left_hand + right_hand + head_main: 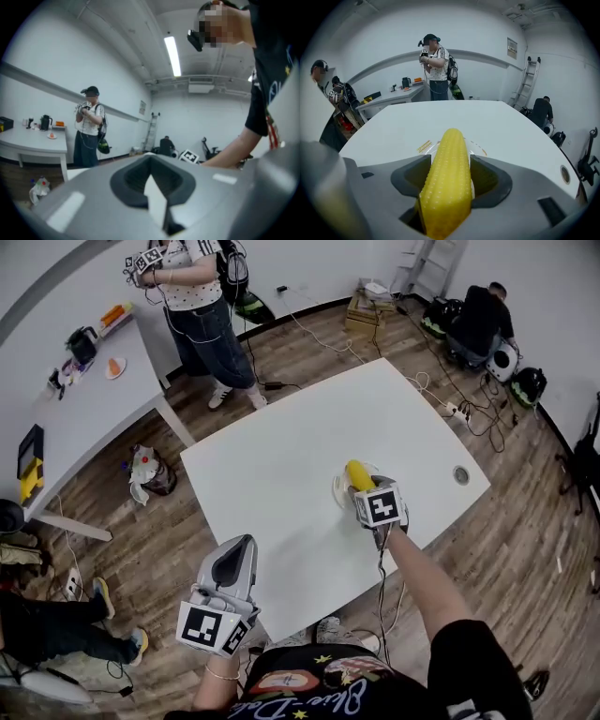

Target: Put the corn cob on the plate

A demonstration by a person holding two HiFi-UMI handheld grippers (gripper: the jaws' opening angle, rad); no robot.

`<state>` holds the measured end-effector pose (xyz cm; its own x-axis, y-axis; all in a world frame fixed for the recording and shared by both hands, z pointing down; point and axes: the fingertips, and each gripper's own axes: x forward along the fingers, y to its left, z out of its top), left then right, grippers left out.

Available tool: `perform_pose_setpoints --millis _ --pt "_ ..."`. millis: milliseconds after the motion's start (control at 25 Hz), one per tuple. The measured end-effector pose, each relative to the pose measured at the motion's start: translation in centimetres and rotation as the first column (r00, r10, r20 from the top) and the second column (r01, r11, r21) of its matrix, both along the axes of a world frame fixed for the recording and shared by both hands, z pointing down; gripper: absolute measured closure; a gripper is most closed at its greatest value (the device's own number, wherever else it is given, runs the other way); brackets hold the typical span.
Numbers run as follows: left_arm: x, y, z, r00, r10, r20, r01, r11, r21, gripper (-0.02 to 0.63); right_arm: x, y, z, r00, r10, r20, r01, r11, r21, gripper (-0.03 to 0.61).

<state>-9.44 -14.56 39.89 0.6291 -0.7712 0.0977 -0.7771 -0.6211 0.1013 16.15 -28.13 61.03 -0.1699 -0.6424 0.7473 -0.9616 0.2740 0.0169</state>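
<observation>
A yellow corn cob (446, 180) is clamped lengthwise between the jaws of my right gripper (447, 164), its tip pointing away from me. In the head view the corn cob (357, 473) hangs over a small white plate (339, 490) on the right half of the white table (281, 474), with the right gripper (364, 493) just behind it. The plate's rim (427, 147) peeks out on both sides of the cob. My left gripper (239, 547) hovers at the table's near left edge, jaws together and holding nothing; the left gripper view shows the left gripper (152, 176) closed.
A round cable hole (460, 474) sits near the table's right corner. A person (200, 306) stands beyond the far side, next to a second white table (84, 399) with small items. Another person (478, 320) crouches at the back right among cables and bags.
</observation>
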Motion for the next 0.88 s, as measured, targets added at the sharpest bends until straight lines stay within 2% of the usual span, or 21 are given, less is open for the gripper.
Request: perform_pose_setpoints --millis 80,280,360,440,520,680,720,760,800,880 --pt "-0.5 0.0 0.0 1.0 -0.003 -0.001 0.003 1.0 -0.003 0.626 -0.1 0.0 0.1 1.0 0.002 0.0 -0.002 1.0 0.016 0.31" --pt "-0.9 0.1 0.1 1.0 -0.017 -0.002 0.017 1.0 0.001 0.624 -0.8 0.0 -0.4 0.994 -0.037 0.099 0.032 0.998 0.051 0.308" --pt "-1.1 -0.1 -0.1 1.0 -0.015 -0.006 0.015 1.0 0.015 0.624 -0.6 0.1 -2.2 0.995 -0.032 0.095 0.022 0.994 0.106 0.308" --pt "-1.0 -0.4 -0.7 1.0 -0.016 -0.02 0.016 0.999 0.034 0.625 -0.4 0.6 -5.0 0.995 -0.02 0.093 0.001 0.98 0.198 0.308" --pt "0.0 -0.4 -1.6 0.999 -0.008 -0.033 0.01 0.998 0.06 0.625 -0.2 2.1 -8.7 0.987 -0.015 0.157 -0.036 0.948 0.317 0.308" --pt "2.7 -0.3 -3.3 0.996 0.079 -0.035 -0.075 0.991 0.108 0.625 -0.7 7.1 -16.1 0.932 -0.008 0.362 -0.18 0.857 0.483 0.311" --pt "3.2 -0.2 -3.8 0.994 0.098 -0.038 -0.093 0.988 0.121 0.624 -0.8 8.3 -17.6 0.927 -0.001 0.376 -0.207 0.834 0.512 0.338" --pt "3.7 -0.2 -4.2 0.993 0.114 -0.041 -0.108 0.985 0.133 0.624 -0.8 9.5 -18.8 0.929 0.004 0.369 -0.219 0.81 0.544 0.449" --pt "4.2 -0.2 -4.4 0.991 0.129 -0.044 -0.121 0.982 0.145 0.625 -0.8 10.5 -19.9 0.939 0.004 0.343 -0.214 0.79 0.575 0.523" --pt "5.5 -0.1 -4.8 0.986 0.16 -0.044 -0.151 0.975 0.161 0.624 -0.7 12.3 -21.2 0.964 0.005 0.265 -0.173 0.77 0.614 0.54"
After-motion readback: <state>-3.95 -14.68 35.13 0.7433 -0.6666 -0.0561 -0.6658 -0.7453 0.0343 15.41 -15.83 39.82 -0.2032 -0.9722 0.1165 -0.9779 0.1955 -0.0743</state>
